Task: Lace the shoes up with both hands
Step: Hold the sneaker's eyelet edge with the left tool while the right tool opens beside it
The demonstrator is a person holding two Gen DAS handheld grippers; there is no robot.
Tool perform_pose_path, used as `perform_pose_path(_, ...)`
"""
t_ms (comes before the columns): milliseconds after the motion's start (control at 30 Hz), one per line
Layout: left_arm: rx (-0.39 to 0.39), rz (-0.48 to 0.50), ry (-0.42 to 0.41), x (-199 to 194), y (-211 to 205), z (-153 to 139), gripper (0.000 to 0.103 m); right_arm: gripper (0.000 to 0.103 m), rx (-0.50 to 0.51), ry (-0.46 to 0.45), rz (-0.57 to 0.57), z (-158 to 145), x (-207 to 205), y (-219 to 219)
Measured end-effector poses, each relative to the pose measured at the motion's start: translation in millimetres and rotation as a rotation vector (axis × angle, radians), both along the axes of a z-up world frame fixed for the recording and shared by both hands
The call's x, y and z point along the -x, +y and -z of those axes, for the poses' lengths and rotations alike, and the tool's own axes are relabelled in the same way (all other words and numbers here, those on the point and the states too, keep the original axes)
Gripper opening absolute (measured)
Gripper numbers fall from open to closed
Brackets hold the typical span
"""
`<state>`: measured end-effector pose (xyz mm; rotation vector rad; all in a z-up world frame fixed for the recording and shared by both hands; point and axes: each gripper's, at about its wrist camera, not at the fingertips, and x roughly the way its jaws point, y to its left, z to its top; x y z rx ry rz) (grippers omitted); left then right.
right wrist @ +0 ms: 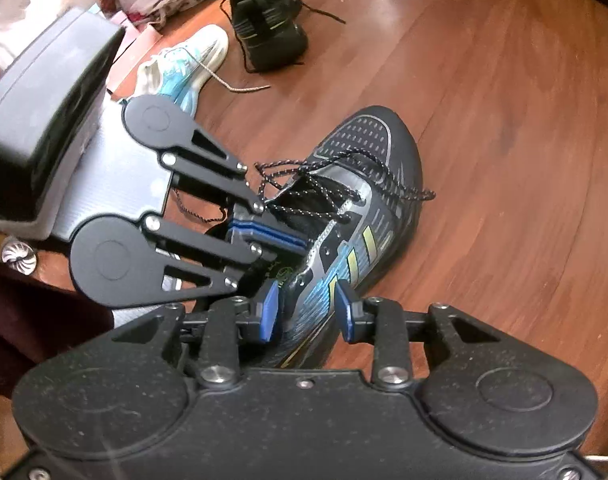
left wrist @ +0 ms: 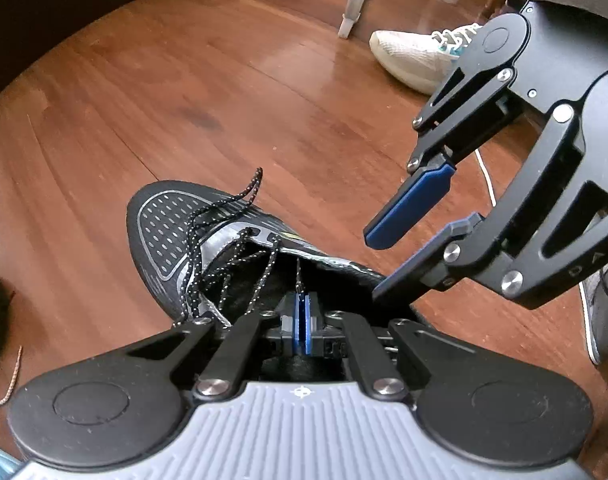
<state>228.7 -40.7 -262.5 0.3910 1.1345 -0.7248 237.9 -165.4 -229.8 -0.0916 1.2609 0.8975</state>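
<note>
A black and grey sneaker (left wrist: pixel 172 236) with a blue and yellow side (right wrist: pixel 367 208) lies on the wooden floor, its black speckled lace (left wrist: pixel 228 216) partly threaded and loose. My left gripper (left wrist: pixel 302 320) is shut on a strand of that lace over the shoe's opening; it also shows in the right wrist view (right wrist: pixel 300 246). My right gripper (right wrist: pixel 307 312) is open, its blue pads (right wrist: pixel 270 312) astride the shoe's side wall near the collar. In the left wrist view it (left wrist: pixel 377 264) comes in from the right.
A white sneaker (left wrist: pixel 415 60) lies beyond on the floor. In the right wrist view a second black shoe (right wrist: pixel 270 36) and a white and turquoise shoe (right wrist: pixel 184 64) with a loose beige lace lie at the back, beside cluttered bags.
</note>
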Motion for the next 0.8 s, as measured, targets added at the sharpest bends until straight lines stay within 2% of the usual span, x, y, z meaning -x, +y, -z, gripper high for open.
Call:
perform_pose_path(267, 0.039, -0.05, -0.001, -2.5, 0.3, 5.8, 0.001, 0.031, -0.014, 0.032, 0.021, 2.1, 0.0, -2.3)
perform_pose_path(400, 0.041, -0.02, 0.012, 4.1, 1.7, 2.0, 0.001, 0.031, -0.01, 0.03, 0.025, 1.8, 0.3, -3.9)
perform_pose_path(600, 0.039, -0.057, 0.005, 8.1, 11.1, -3.1, 0.001, 0.031, -0.009, 0.031, 0.029, 2.6, -0.1, -6.4)
perform_pose_path(800, 0.029, -0.037, 0.004, 9.1, 8.1, -2.9, 0.001, 0.031, -0.005, 0.03, 0.029, 2.0, -0.1, -5.6)
